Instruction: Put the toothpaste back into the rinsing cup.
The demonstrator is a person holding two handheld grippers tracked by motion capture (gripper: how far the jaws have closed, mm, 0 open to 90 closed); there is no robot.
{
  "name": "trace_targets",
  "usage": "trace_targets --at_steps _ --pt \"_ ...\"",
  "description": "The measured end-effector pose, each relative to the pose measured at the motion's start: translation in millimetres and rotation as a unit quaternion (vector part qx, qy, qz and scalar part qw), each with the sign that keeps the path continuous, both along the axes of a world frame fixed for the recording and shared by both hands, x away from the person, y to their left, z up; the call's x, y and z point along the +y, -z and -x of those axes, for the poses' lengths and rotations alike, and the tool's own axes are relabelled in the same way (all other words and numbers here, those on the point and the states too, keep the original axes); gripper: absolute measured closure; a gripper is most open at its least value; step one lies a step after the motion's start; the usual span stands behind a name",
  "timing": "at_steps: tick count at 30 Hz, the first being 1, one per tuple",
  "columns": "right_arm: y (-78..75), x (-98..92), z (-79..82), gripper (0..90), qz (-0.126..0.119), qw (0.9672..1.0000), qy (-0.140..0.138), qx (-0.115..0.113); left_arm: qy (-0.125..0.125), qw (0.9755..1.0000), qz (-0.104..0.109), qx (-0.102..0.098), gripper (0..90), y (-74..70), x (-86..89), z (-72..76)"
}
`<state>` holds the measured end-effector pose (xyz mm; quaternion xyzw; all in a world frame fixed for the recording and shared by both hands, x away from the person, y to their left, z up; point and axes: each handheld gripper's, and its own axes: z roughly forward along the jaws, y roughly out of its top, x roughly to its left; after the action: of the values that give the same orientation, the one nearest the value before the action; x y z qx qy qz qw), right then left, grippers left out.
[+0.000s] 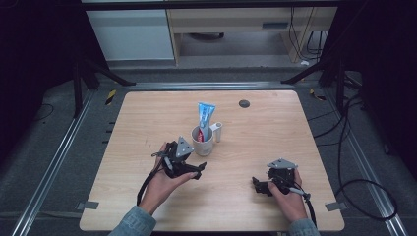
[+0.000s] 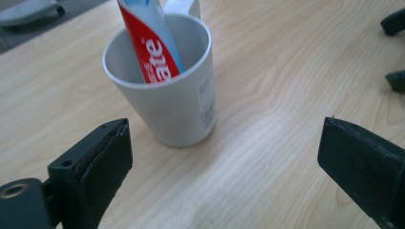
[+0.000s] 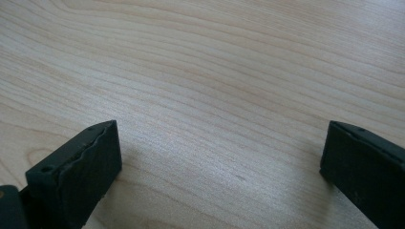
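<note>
Currently left gripper (image 1: 200, 169) gapes wide near cup (image 2: 165, 95) holding toothpaste (image 2: 150, 43); approach level, straddle cup wall. Right gripper (image 1: 256, 186) wide, empty.

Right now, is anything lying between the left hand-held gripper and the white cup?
No. In the left gripper view, bare wooden table lies between the open left hand-held gripper and the white cup, which holds a toothpaste tube.

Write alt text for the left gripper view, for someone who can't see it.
A white cup stands on a light wooden table, holding a red, white and blue toothpaste tube that leans inside it. The left gripper sits just before the cup, jaws wide apart and empty.
</note>
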<state>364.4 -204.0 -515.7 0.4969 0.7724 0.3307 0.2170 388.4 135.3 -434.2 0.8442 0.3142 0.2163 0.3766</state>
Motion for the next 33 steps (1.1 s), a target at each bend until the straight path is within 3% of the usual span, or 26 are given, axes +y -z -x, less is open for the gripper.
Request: trace_targets --at_steps 5,11,33 --pt "0.0 0.0 0.0 0.5 0.000 1.0000 0.000 0.000 -0.006 0.9998 -0.014 0.013 4.3 8.1 10.2 2.2" --pt "0.0 0.0 0.0 0.5 0.000 1.0000 0.000 0.000 -0.024 0.9993 -0.014 0.026 4.6 17.4 27.2 0.0" --pt "-0.1 0.1 0.1 0.4 -0.001 1.0000 0.000 0.001 -0.087 0.9950 -0.022 0.043 5.5 33.3 83.9 -1.0"
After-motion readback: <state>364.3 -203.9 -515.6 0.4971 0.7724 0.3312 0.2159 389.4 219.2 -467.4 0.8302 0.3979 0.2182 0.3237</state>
